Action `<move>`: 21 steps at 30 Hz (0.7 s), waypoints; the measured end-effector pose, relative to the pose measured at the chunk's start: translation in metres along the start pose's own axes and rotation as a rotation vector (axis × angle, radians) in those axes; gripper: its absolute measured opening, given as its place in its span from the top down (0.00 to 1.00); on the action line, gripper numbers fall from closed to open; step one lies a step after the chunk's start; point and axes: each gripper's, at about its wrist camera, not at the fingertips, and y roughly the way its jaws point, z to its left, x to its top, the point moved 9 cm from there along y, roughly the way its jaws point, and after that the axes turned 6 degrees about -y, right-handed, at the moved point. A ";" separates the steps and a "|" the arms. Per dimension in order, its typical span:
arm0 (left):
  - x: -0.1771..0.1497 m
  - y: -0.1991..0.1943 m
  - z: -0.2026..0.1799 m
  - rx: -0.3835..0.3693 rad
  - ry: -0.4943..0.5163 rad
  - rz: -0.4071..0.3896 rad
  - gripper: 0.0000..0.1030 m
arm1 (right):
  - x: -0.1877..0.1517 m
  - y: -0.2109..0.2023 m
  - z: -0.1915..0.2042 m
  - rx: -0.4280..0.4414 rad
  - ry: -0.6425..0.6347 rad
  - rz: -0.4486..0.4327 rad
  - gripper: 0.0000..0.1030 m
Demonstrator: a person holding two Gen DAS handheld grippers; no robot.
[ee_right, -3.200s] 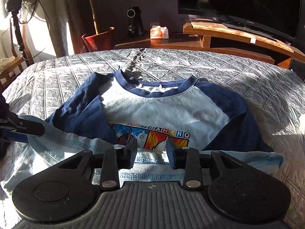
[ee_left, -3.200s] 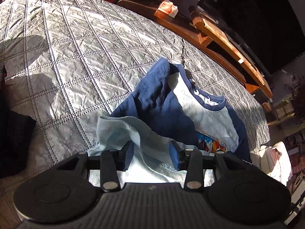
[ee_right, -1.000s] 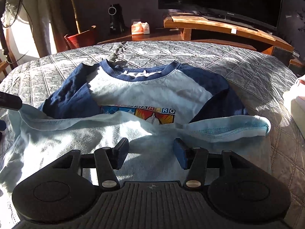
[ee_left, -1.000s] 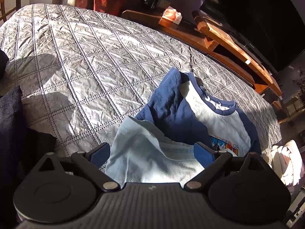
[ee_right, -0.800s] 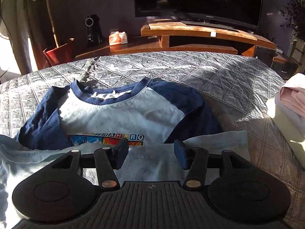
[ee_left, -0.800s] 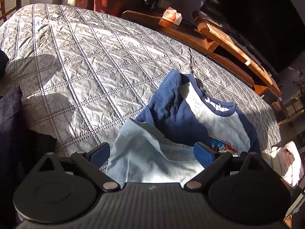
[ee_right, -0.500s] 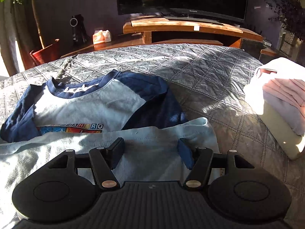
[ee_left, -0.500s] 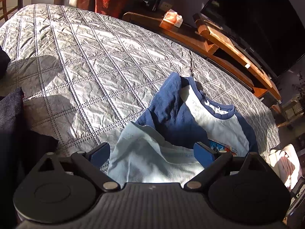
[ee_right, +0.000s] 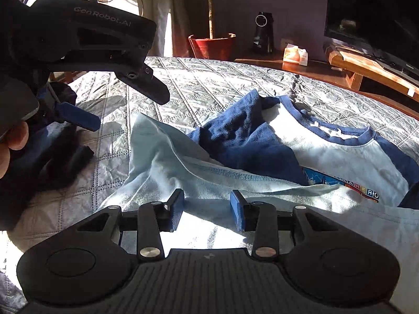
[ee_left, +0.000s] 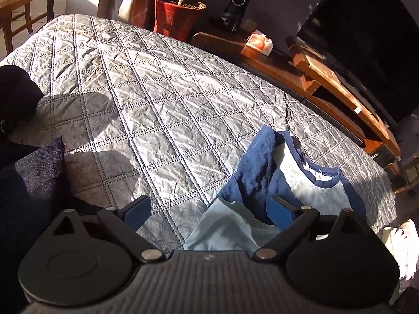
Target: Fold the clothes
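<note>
A light-blue T-shirt (ee_right: 340, 154) with navy sleeves and a colour print lies on the grey quilted bed (ee_left: 157, 104). Its lower hem (ee_right: 209, 178) is folded up over the front. My right gripper (ee_right: 207, 204) hovers low over that folded part near the shirt's left side. Its jaws are closing, with sunlit fabric under the gap and no pad pressing on it. My left gripper (ee_left: 208, 209) stands wide open, and the hem corner (ee_left: 227, 230) lies by its right pad. In the right wrist view the left gripper (ee_right: 128, 111) hangs above the bed, left of the shirt.
Dark clothes (ee_left: 28, 183) are piled on the bed's left side. A folded pale stack (ee_left: 400, 246) sits at the far right. Beyond the bed are a wooden TV bench (ee_left: 327, 83), a red plant pot (ee_left: 175, 18) and a tissue box (ee_left: 259, 43).
My right gripper has swung left across the shirt, from its right side to its left, and its jaws have narrowed. The left gripper drifted slightly left and stayed wide open.
</note>
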 end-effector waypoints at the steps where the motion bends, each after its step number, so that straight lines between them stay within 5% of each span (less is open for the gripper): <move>1: 0.003 -0.001 0.002 0.000 -0.009 -0.004 0.10 | 0.003 0.005 0.000 -0.001 0.002 0.000 0.54; 10: 0.008 -0.004 0.006 -0.002 0.026 -0.007 0.09 | 0.046 0.005 -0.054 -0.120 0.161 -0.116 0.49; 14: 0.007 -0.007 0.003 -0.010 0.095 -0.007 0.09 | 0.018 -0.041 -0.071 -0.153 0.180 -0.147 0.38; 21: -0.020 -0.016 -0.014 -0.013 0.408 -0.018 0.05 | -0.069 -0.101 -0.093 -0.207 0.366 -0.159 0.38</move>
